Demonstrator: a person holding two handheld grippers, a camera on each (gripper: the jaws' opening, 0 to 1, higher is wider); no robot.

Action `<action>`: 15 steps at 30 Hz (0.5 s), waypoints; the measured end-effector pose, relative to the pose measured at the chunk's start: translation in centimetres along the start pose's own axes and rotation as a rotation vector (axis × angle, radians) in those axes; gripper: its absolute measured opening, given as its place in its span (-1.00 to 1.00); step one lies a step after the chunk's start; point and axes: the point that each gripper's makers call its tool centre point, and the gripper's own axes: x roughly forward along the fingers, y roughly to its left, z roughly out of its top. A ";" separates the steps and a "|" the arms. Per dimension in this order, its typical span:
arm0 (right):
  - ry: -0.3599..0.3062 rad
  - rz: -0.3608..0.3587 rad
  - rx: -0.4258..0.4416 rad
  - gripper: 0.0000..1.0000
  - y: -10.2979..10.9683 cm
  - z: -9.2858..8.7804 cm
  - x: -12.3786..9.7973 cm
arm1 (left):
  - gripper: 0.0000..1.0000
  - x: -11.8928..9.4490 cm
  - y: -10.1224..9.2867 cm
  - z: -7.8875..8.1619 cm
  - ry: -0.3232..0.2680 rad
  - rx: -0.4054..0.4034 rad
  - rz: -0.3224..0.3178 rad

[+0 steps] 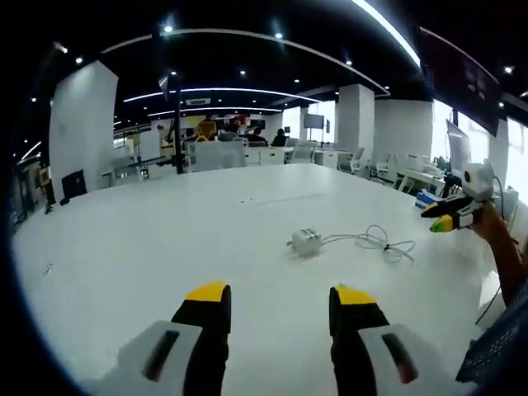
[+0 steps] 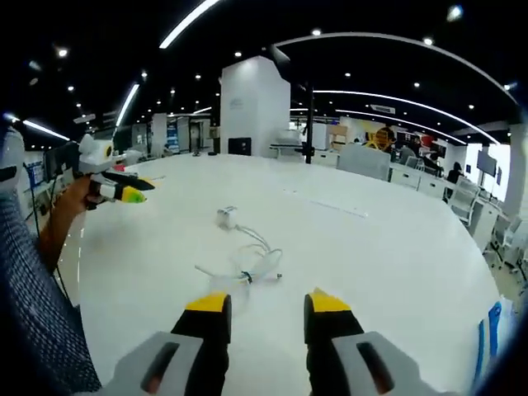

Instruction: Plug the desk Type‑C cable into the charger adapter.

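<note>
1. the left gripper (image 1: 276, 301) is hovering over the white table (image 1: 124, 239) with its yellow-tipped jaws standing apart and nothing between them – it is holding nothing.
2. the right gripper (image 2: 268, 309) is likewise hanging above the table, jaws parted and empty; in the left gripper view it is showing at the right edge, held up off the table by a hand.
3. the charger adapter (image 1: 305, 242) – a small white block – is lying on the table ahead of the left gripper and slightly to its right, well apart from the jaws.
4. the type-c cable (image 1: 375, 242) is lying loosely coiled just beside the adapter, trailing away from it toward the right gripper's side; whether its plug is already touching the adapter is too small to tell.
5. in the right gripper view the cable coil (image 2: 252, 268) is sitting near and straight ahead of the right jaws, with the adapter (image 2: 228, 217) lying beyond it, further off.
6. judgement: the pair is running roughly along a line from the right gripper outward, cable first, adapter after – so the right gripper is looking nearer to the cable and the left better placed for the adapter.
7. nothing is gripped yet, so the task appears to be at its start.
</note>
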 end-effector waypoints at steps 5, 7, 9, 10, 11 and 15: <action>-0.012 -0.039 0.025 -0.26 1.4 -0.5 -1.1 | -0.06 -1.8 -0.4 -0.6 -0.019 -0.041 0.017; -0.015 -0.077 0.043 -0.26 1.6 -0.7 -1.5 | -0.06 -2.1 -0.8 -1.0 -0.020 -0.050 0.027; -0.047 -0.072 0.074 -0.28 2.5 -0.6 -1.7 | -0.06 -2.2 -1.6 -1.5 -0.010 -0.027 0.023; -0.089 -0.081 0.097 -0.31 2.8 -0.2 -1.8 | -0.06 -2.2 -2.0 -1.8 -0.006 -0.021 0.016; -0.110 -0.089 0.110 -0.33 3.1 -0.1 -1.8 | -0.06 -2.2 -2.5 -2.0 -0.002 -0.020 0.010; -0.075 -0.085 0.117 -0.30 4.0 -1.2 -1.5 | -0.06 -1.8 -3.8 -2.6 -0.008 -0.045 -0.026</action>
